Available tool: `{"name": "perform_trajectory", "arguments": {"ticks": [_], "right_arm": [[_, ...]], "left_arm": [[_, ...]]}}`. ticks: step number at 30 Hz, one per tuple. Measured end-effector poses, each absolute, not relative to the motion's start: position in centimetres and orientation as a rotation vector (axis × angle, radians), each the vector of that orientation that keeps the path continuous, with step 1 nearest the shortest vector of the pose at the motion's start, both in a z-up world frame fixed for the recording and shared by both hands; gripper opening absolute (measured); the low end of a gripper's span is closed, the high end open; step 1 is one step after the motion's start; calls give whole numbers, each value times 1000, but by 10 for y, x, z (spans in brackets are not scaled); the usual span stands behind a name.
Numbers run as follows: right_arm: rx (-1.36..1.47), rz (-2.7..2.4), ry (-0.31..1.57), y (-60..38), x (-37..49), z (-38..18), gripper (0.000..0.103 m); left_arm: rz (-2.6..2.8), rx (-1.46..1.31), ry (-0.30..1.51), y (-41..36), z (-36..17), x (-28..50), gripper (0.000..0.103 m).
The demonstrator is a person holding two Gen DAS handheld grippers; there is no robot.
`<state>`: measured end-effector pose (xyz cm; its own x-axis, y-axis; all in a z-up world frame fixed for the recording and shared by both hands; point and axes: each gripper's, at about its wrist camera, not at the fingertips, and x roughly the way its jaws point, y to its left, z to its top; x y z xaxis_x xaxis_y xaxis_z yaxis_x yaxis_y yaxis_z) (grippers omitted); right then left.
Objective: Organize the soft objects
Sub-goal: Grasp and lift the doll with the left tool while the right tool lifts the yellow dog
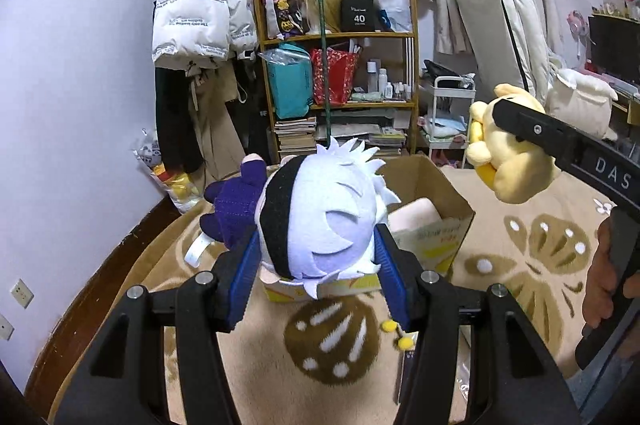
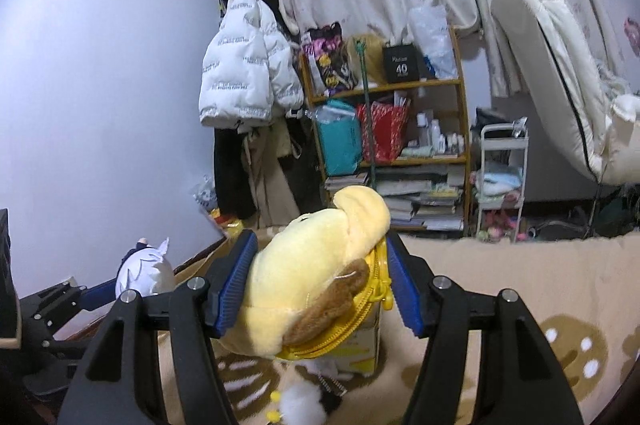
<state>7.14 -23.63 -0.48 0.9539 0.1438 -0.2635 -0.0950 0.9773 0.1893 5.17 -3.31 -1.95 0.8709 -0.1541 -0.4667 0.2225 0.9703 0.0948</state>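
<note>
My left gripper (image 1: 316, 265) is shut on a white-haired plush doll (image 1: 320, 217) with a black band and purple clothes, held above the near edge of an open cardboard box (image 1: 440, 225). My right gripper (image 2: 320, 285) is shut on a yellow plush dog pouch (image 2: 316, 277) with a zipper and brown ear. That pouch also shows in the left wrist view (image 1: 508, 153), held to the right of and above the box. The doll shows at lower left in the right wrist view (image 2: 146, 273). A pale cushion-like item (image 1: 412, 213) lies inside the box.
A beige rug with brown flower shapes (image 1: 332, 341) covers the floor. A cluttered wooden shelf (image 1: 340, 37), hanging coats (image 1: 200, 17), a white cart (image 1: 452, 113) and a leaning mattress (image 1: 504, 17) stand behind. Small yellow pom-poms (image 1: 396, 335) lie on the rug.
</note>
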Motion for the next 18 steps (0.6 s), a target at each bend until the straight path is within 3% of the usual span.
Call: {"name": "perform_trajectory", "arguments": {"ticks": [18], "right_arm": [[67, 105, 255, -240, 106, 5, 68]], "left_arm": [[-197, 170, 422, -40, 10, 109, 55]]}}
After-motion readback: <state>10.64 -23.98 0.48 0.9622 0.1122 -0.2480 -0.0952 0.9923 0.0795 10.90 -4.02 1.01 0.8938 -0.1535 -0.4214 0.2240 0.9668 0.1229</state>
